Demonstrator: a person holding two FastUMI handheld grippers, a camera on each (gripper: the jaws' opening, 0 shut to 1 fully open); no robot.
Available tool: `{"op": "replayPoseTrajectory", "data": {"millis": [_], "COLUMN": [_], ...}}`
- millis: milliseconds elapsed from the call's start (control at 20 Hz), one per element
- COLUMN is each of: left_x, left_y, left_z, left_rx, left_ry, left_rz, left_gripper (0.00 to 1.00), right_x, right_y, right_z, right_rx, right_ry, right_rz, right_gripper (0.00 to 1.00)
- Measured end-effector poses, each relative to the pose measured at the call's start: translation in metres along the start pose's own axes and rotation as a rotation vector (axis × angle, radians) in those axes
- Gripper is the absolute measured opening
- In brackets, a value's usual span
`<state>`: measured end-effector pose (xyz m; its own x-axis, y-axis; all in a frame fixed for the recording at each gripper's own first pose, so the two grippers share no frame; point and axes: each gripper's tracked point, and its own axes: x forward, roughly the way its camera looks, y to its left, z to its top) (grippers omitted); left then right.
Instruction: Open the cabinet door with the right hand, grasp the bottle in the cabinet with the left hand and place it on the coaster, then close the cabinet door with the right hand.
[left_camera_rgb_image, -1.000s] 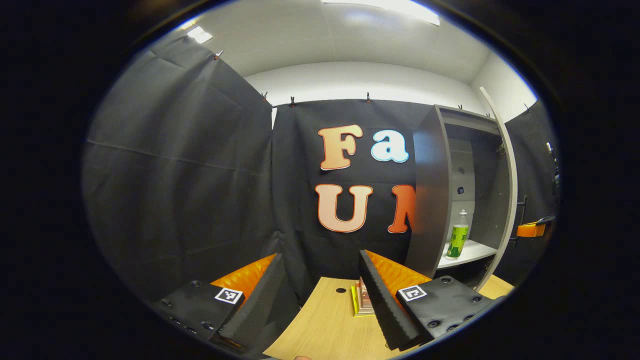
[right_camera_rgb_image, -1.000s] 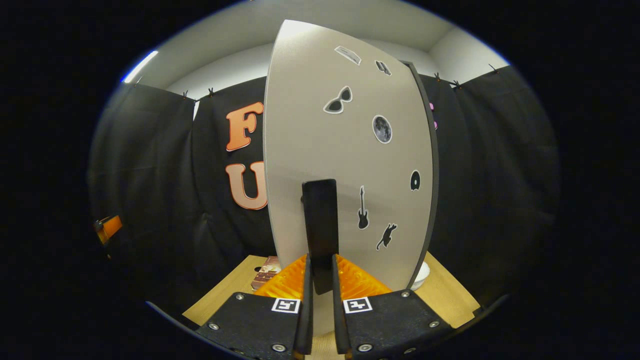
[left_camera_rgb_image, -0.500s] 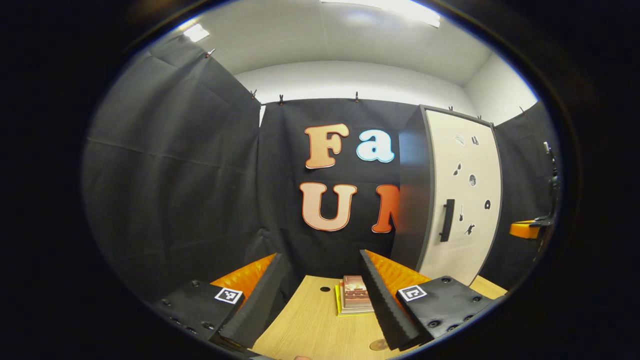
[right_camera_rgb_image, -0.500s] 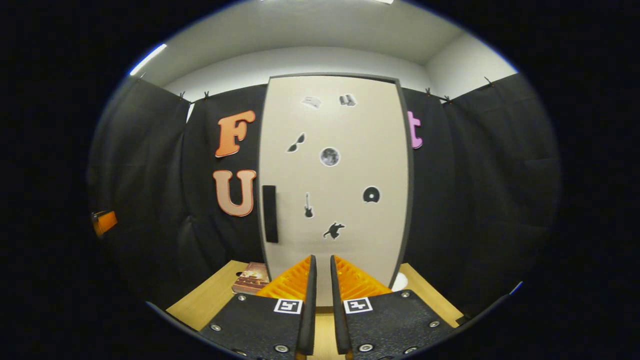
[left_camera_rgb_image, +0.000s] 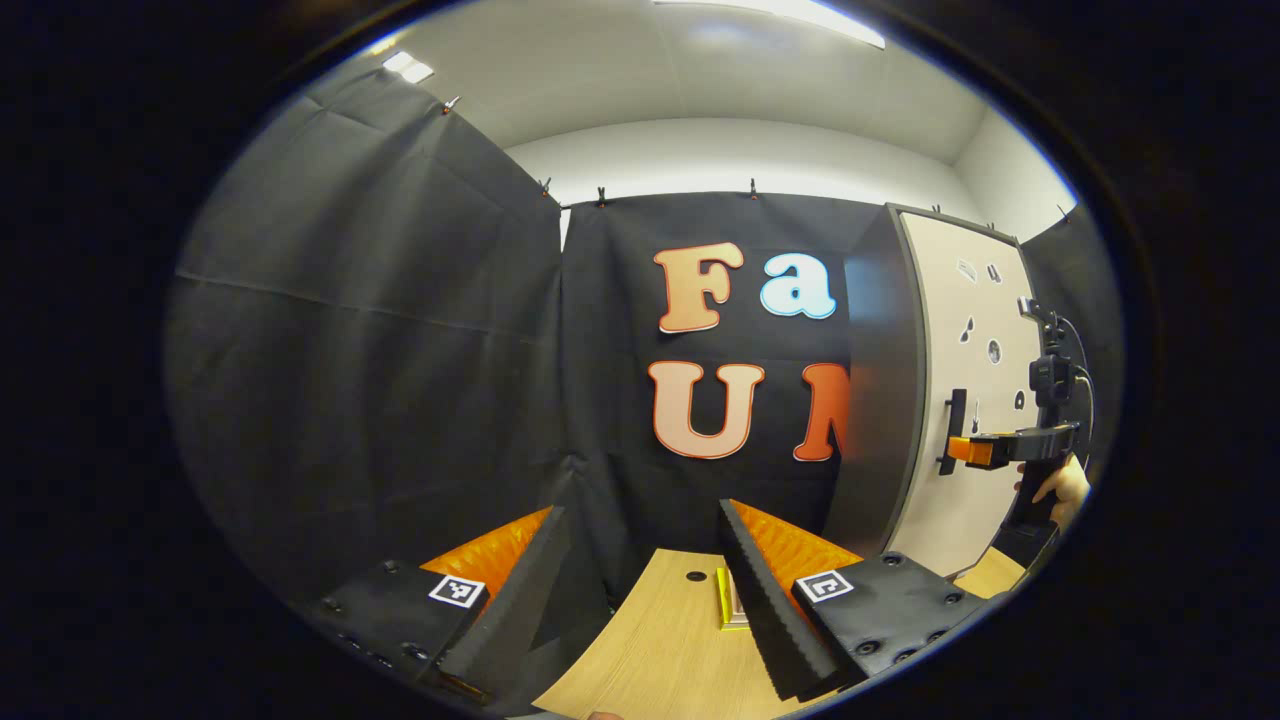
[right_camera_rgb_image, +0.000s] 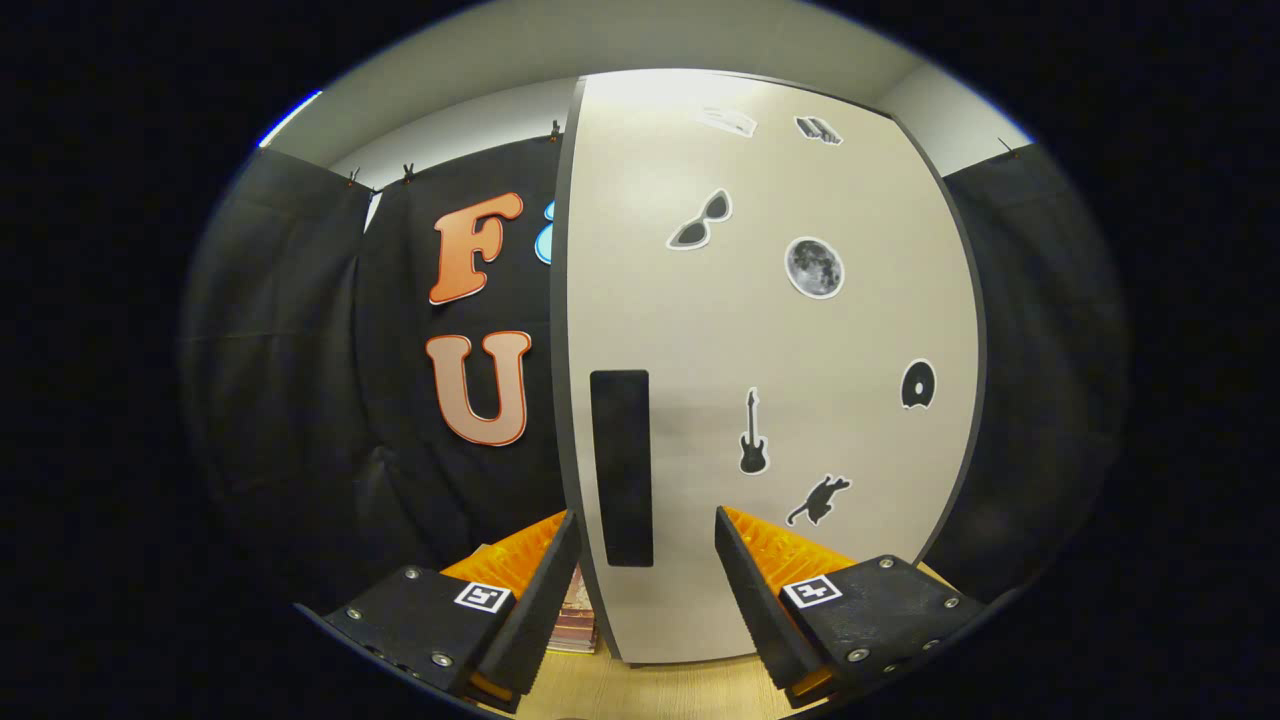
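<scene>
Cabinet door (right_camera_rgb_image: 770, 380) sits shut, right claw (right_camera_rgb_image: 640, 590) spread around its handle (right_camera_rgb_image: 621, 467); left claw (left_camera_rgb_image: 640, 590) gapes empty.

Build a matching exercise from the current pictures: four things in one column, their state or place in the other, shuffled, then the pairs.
Things:
1. cabinet door
2. door handle
3. right gripper
4. books

States or places:
A. open, fingers either side of the handle
B. lying on the wooden table
C. shut, with stickers on it
D. dark upright bar near the door's left edge

Pairs: 1-C, 2-D, 3-A, 4-B
</scene>
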<state>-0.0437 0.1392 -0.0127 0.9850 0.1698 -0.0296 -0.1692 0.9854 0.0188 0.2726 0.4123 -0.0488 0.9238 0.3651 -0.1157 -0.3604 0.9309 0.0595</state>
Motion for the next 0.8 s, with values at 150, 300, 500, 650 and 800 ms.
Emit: {"op": "replayPoseTrajectory", "data": {"millis": [150, 300, 500, 650, 800], "left_x": [0.0, -0.001, 0.007, 0.008, 0.01], "left_y": [0.018, 0.033, 0.031, 0.021, 0.003], "left_z": [-0.005, -0.007, -0.009, -0.011, -0.016], "left_rx": [-0.001, -0.01, -0.004, -0.003, -0.023], "left_ry": [0.008, 0.017, 0.018, 0.019, 0.029], "left_rz": [0.037, 0.061, 0.053, 0.03, -0.005], "left_gripper": [0.97, 0.97, 0.98, 0.97, 0.98], "right_x": [0.02, 0.03, 0.023, 0.002, -0.039], "right_y": [0.002, 0.001, 0.008, 0.006, -0.002], "right_z": [0.007, 0.002, 0.0, 0.001, 0.001], "right_rx": [0.009, 0.04, 0.03, 0.022, 0.048], "right_ry": [-0.009, 0.021, 0.01, -0.006, 0.012], "right_rz": [-0.021, -0.018, 0.034, 0.1, 0.154], "right_gripper": [0.84, 0.77, 0.32, 0.21, 0.18]}}
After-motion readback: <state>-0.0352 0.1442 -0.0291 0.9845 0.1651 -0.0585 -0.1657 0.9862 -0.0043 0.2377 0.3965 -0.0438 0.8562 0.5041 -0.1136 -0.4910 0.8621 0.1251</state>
